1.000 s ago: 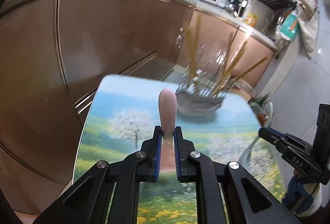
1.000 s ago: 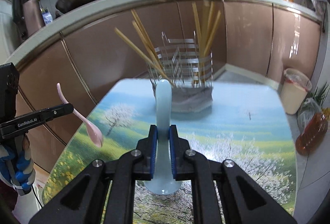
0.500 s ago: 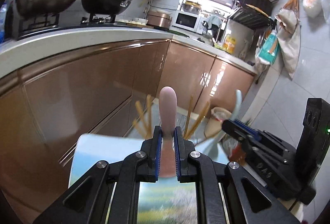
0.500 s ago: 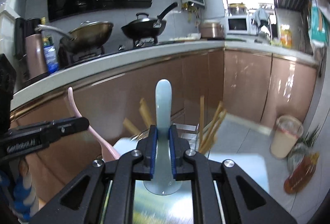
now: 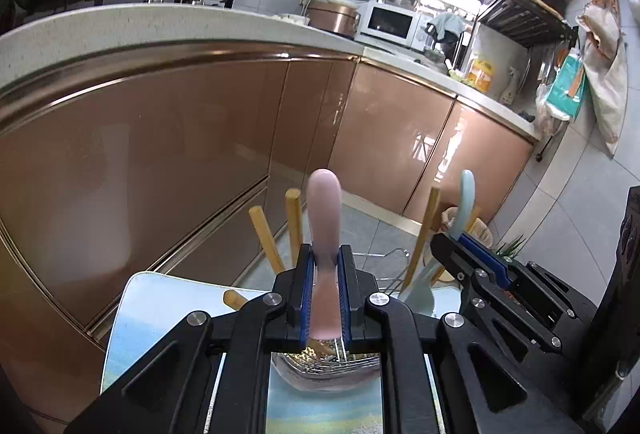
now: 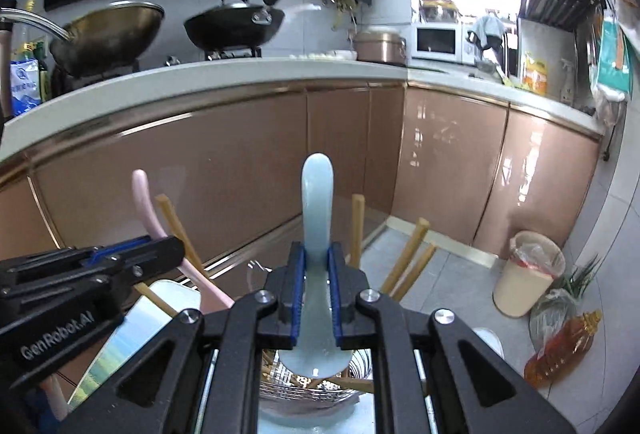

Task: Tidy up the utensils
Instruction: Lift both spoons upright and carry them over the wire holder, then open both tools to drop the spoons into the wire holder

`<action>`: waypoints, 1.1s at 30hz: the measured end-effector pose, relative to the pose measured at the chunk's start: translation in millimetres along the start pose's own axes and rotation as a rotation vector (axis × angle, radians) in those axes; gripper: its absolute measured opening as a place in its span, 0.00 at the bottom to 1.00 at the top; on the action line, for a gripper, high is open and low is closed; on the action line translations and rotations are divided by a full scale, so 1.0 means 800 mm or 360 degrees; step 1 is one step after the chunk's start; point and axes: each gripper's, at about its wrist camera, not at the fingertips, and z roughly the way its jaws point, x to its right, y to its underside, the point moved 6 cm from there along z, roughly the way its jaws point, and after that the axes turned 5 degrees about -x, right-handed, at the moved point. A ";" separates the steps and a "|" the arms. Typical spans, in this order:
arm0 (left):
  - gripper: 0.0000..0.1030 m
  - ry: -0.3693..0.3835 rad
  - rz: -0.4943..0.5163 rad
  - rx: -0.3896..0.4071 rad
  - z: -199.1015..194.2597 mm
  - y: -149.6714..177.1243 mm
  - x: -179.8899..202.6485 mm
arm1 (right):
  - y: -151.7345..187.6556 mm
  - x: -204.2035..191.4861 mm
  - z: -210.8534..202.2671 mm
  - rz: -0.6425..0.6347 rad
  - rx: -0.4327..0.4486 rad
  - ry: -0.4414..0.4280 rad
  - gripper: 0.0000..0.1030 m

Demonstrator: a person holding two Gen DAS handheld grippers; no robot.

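- Here, my left gripper (image 5: pixel 325 298) clamps the pink spoon (image 5: pixel 324 218) by its handle, long axis upright, bowl end down over the wire holder (image 5: pixel 328 366).
- Chopsticks (image 5: pixel 266 238) lean outward around both spoons, leaving narrow gaps.
- My right gripper (image 6: pixel 316 298) pinches the blue spoon (image 6: pixel 317 210) the same way, just beside the left, bowl hanging in the holder's mouth; I judge straight down is open.

You have a glossy pale pink ceramic spoon (image 5: pixel 323 234) standing handle-up, its bowl low over the wire-mesh utensil basket (image 6: pixel 320 386). Just beside it, your glossy pale blue ceramic spoon (image 6: pixel 317 234) stands the same way, bowl inside the basket's rim. Light wooden chopsticks (image 6: pixel 404 262) lean outward from that basket at assorted angles.
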 end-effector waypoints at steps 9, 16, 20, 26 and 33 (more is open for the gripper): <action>0.22 -0.0015 0.0040 -0.0008 -0.010 0.006 0.002 | 0.014 0.006 0.002 0.0036 -0.0043 -0.0033 0.13; 0.41 -0.0008 0.0033 0.0051 -0.050 0.002 0.003 | 0.006 0.002 -0.034 0.0035 -0.0007 -0.0040 0.15; 0.46 -0.0013 0.0036 0.0100 -0.084 0.005 0.004 | 0.003 -0.002 -0.066 0.0036 0.0022 -0.0045 0.17; 0.57 -0.0019 0.0013 0.0157 -0.139 0.019 0.002 | 0.013 -0.012 -0.129 0.0038 0.0076 -0.0050 0.21; 0.73 -0.0115 0.0019 0.0223 -0.204 0.058 0.000 | 0.052 -0.030 -0.207 0.0042 0.0112 -0.0042 0.33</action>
